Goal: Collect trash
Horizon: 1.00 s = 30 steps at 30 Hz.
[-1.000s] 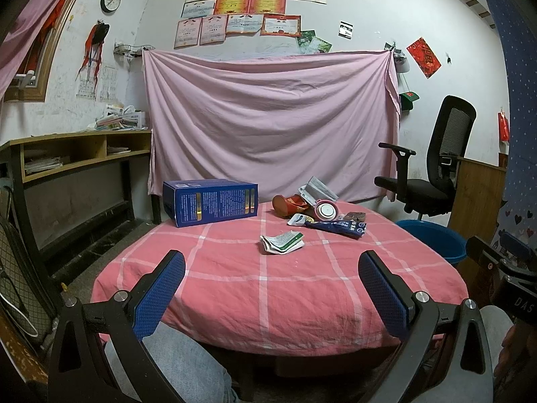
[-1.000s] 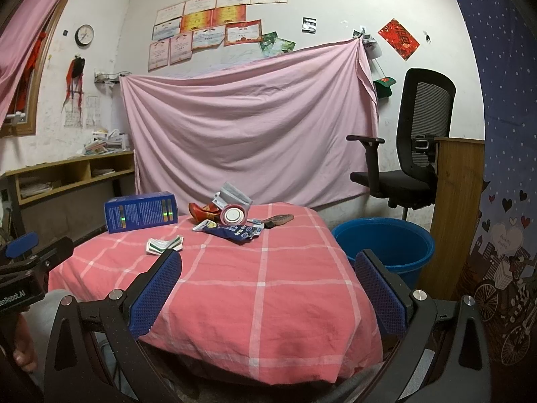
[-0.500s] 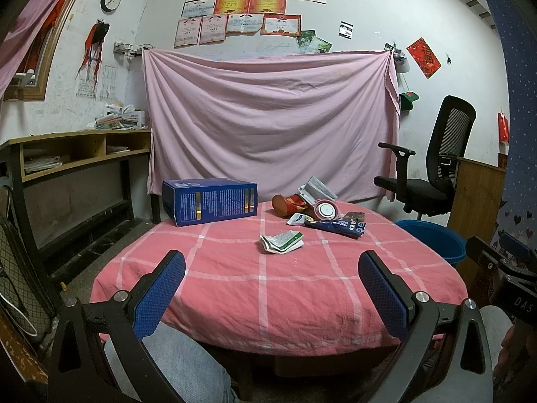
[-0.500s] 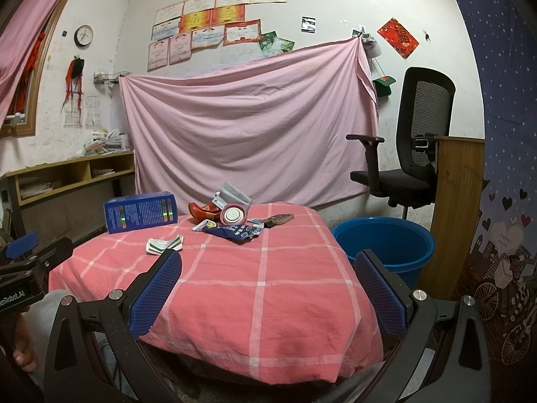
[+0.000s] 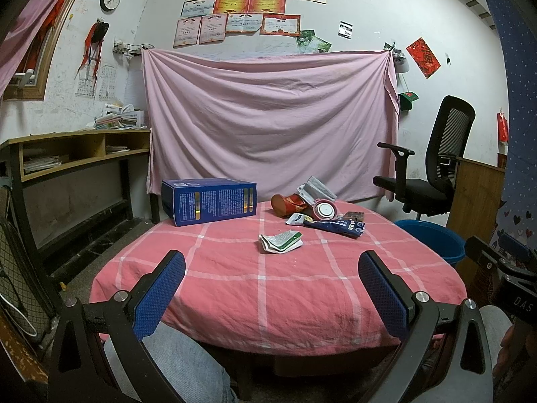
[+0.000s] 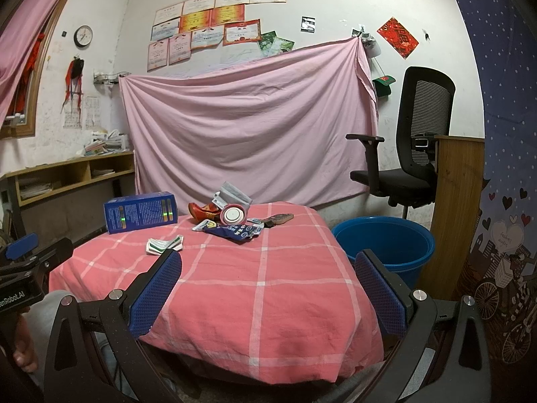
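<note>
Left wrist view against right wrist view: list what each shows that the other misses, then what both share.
Only the left wrist view shows the right gripper at its right edge. Only the right wrist view shows the blue bucket's full rim and inside, and the left gripper at its left edge. Both show the blue box, folded green-and-white wrapper, dark blue wrapper and red cup.
</note>
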Tool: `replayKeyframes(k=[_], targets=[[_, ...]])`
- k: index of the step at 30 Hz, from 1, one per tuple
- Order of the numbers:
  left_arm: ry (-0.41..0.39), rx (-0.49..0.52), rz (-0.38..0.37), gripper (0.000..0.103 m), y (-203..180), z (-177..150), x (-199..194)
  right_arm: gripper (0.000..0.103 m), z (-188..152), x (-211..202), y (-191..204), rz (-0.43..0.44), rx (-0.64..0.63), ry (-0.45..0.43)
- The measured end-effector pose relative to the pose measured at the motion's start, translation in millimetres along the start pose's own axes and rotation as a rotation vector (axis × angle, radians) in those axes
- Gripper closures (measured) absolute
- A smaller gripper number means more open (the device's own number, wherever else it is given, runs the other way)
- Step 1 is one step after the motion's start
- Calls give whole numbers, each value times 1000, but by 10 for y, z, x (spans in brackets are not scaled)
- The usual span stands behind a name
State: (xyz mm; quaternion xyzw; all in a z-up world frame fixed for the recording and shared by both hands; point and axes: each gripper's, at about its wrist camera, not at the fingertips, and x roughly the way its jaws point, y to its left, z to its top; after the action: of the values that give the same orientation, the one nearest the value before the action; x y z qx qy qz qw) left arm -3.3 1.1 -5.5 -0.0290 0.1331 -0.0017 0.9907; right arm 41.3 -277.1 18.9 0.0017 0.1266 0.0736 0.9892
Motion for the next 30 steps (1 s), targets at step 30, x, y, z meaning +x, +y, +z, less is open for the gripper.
replayKeyframes(k=[30], targets=[[1,-4,-1,2,5,10,4,0,-18,-21,-39,-2,10,4]])
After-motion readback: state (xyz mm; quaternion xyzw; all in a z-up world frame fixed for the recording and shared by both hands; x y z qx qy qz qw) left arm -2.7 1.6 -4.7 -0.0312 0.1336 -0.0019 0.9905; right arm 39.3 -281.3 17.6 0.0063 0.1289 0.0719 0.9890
